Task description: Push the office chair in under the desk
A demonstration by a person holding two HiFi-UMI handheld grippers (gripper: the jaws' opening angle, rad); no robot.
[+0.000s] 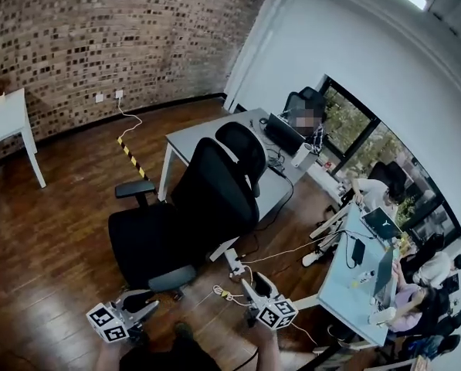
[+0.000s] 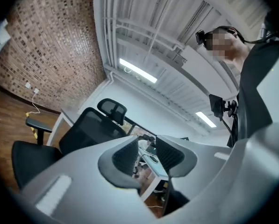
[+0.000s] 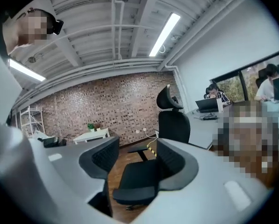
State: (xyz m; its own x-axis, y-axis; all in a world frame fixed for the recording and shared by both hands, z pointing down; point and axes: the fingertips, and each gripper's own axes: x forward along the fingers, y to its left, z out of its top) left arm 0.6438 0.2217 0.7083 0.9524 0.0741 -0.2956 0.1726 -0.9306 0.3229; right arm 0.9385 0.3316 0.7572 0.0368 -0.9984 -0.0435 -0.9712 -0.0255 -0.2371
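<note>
A black office chair [image 1: 191,215] stands on the wood floor in front of the grey desk [image 1: 195,141]. Its high backrest is nearest the desk and its seat points toward the lower left. My left gripper [image 1: 137,309] hovers near the chair's base, touching nothing. In the left gripper view the left gripper [image 2: 147,155] has only a narrow gap between its pads, with nothing in it, and looks toward the chair [image 2: 90,127]. My right gripper [image 1: 253,286] is open and empty right of the base. The right gripper view has the right gripper [image 3: 137,157] facing the chair [image 3: 174,125] side-on.
A power strip and cables [image 1: 234,273] lie on the floor between the chair and a second desk [image 1: 354,284], where people sit. A laptop [image 1: 284,134] rests on the grey desk. A white table [image 1: 2,118] stands far left by the brick wall. Yellow-black tape [image 1: 130,157] marks the floor.
</note>
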